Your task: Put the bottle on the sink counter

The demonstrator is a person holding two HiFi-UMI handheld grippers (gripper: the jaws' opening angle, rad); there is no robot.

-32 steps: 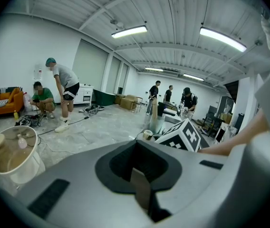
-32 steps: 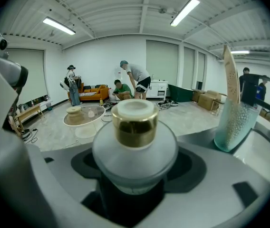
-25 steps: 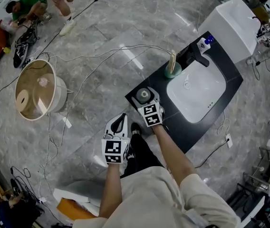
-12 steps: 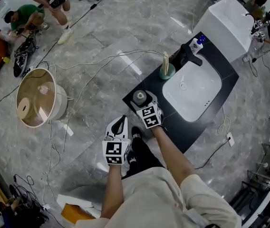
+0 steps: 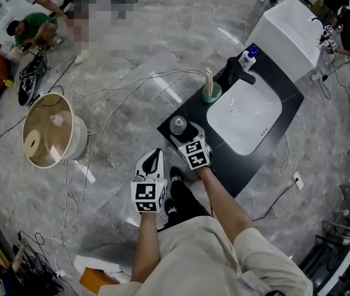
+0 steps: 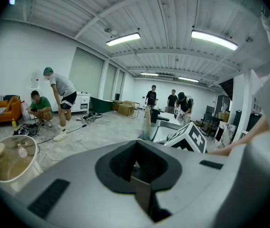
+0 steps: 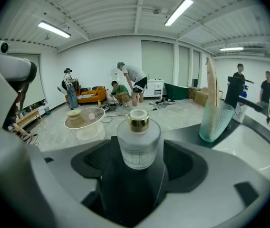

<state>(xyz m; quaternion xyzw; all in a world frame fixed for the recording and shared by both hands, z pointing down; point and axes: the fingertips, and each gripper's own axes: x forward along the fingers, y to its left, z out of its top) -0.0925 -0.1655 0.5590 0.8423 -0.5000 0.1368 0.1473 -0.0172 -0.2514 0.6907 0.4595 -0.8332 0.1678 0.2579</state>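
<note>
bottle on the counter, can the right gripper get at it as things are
Probably yes. The bottle stands upright on the black counter, right between the open jaws of the right gripper, and nothing else sits between them.

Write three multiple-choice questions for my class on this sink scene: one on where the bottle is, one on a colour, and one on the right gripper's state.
1. Where does the bottle stand?
A on the floor
B on the black sink counter
C in the basin

2. What colour is the bottle's cap?
A gold
B red
C blue

3. How do the right gripper's jaws stand?
A shut on the bottle
B shut on nothing
C apart, one on either side of the bottle

Answers: B, since its base rests on the counter's dark top; A, since the right gripper view shows a gold cap; C, since gaps show on both sides of the glass.
</note>
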